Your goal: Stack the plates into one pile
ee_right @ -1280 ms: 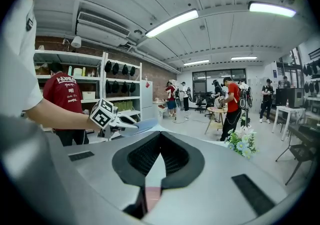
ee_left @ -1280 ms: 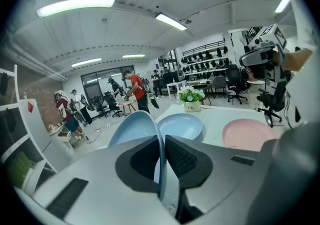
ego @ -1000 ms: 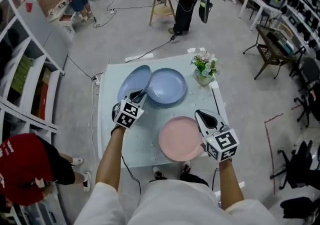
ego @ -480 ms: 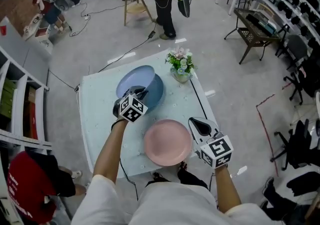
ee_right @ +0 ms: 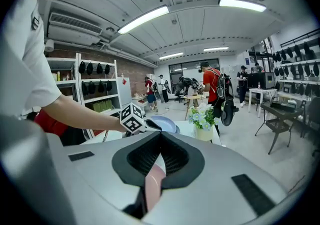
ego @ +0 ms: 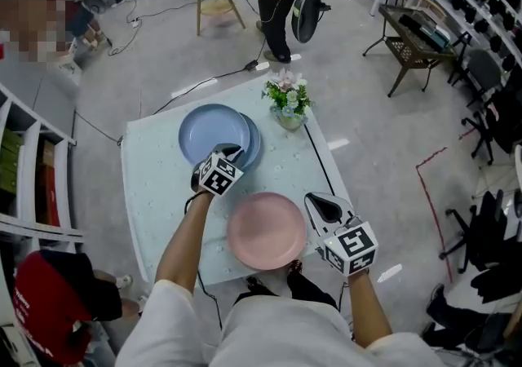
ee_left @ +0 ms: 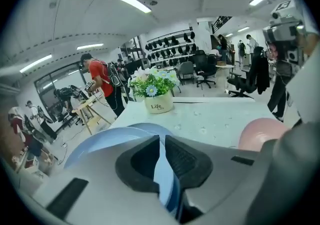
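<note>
Left gripper (ego: 231,151), jaws just closing on rim of upper blue plate (ego: 205,130), had it over lower blue plate (ego: 255,143); thin pinch cd slip, plate landing off-centre. Right gripper (ego: 316,202) clamped pink plate (ego: 265,231) by rim nr table (ego: 151,186) edge.

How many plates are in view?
3: a light blue plate overlapping a darker blue plate at the far side, and a pink plate at the near edge.

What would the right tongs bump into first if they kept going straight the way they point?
The right tongs already pinch the pink plate by its rim. Past it, the line seems to cross the table toward the blue plates, left of the flower pot, though depth is hard to judge.
</note>
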The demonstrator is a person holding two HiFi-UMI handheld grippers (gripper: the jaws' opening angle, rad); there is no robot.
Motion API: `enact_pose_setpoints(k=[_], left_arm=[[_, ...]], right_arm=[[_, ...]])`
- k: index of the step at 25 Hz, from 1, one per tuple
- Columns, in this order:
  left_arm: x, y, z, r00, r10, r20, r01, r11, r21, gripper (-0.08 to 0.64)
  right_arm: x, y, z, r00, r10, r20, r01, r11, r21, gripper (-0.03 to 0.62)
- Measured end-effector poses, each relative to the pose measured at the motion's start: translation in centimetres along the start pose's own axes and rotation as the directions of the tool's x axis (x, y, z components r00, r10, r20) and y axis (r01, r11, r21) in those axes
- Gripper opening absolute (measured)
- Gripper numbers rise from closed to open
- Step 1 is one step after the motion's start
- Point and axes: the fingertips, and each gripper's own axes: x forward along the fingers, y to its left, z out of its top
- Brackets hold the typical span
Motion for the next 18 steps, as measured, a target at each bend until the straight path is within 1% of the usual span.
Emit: enact_pose_setpoints(k=[2, 4, 8, 10, 14, 18], left_arm=[[0.5, -0.1, -0.4, 1.000, -0.013, 0.002, 0.013, 0.999, -0.036, 0.049], [0.4, 0.1, -0.6, 1.000, -0.009, 0.012, 0.010, 0.997, -0.081, 0.049], [-0.8, 0.4, 0.1, 0.998, 0.021, 0.055, -0.015, 0.994, -0.111, 0.049], [-2.0, 0.6, 0.1, 0.996, 0.047, 0.076, -0.035, 0.988, -0.152, 0.049], [-6.1, 0.5, 1.2, 0.981, 0.094, 0.169, -0.047, 0.964, -0.261, 0.049], [-11.1, -0.5, 1.4, 0.960, 0.126, 0.251, -0.041, 0.947, -0.319, 0.049]], right_arm=[[-0.1, 0.3, -0.2, 1.000, 0.006, -0.002, -0.007, 1.000, -0.003, 0.015], [-0.3, 0.5, -0.3, 1.000, 0.012, -0.002, -0.012, 1.000, -0.004, 0.015], [-0.6, 0.7, -0.5, 1.000, 0.020, -0.002, -0.020, 1.000, -0.001, 0.015], [-0.8, 0.9, -0.4, 1.000, 0.020, 0.002, -0.020, 1.000, -0.001, 0.015], [-1.0, 1.6, 0.0, 1.000, 0.021, 0.013, -0.021, 1.000, -0.012, 0.017], [-0.5, 3.1, 0.5, 0.999, 0.042, 0.003, -0.042, 0.998, -0.051, 0.020]])
